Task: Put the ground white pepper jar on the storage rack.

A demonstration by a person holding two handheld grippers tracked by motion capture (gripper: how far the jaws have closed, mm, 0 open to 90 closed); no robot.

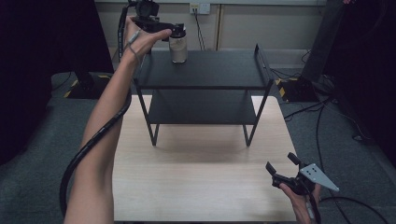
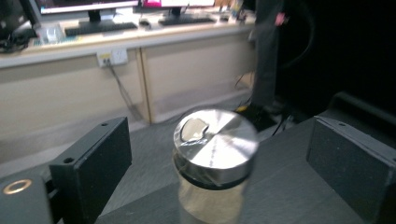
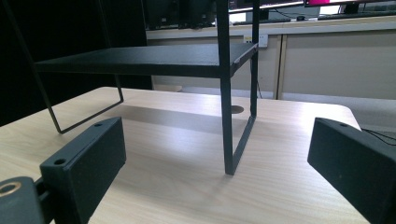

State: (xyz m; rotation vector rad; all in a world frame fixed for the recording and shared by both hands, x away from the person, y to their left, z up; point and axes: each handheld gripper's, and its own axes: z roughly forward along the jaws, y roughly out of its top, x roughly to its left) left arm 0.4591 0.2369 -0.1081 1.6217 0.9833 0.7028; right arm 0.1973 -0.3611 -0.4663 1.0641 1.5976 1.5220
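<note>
**Jar on the top shelf, left claw open around it**

A pale wooden table (image 1: 196,182) stands on grey carpet, with a beige wall and a socket behind it. On the table sits a black 2-tier shelf (image 1: 219,70).

At the far left corner of the shelf's top level, the left claw (image 1: 179,31) is held up at the end of a raised forearm. Its 2 jaws stand wide apart, and they grip nothing. In the left gripper view a jar (image 2: 215,158) with a shiny metal lid (image 2: 215,142) stands upright between the jaws, clear of both, a little nearer the left one. The jar rests on the dark shelf top, and the picture is slightly blurred.

Toward the right, the right claw (image 1: 281,167) hovers low over the near right corner of the table, well apart from the jar. Its jaws are spread wide too and hold nothing. Ahead of it, in the right gripper view, rises a shelf leg (image 3: 226,126), with bare tabletop between the jaws.
</note>
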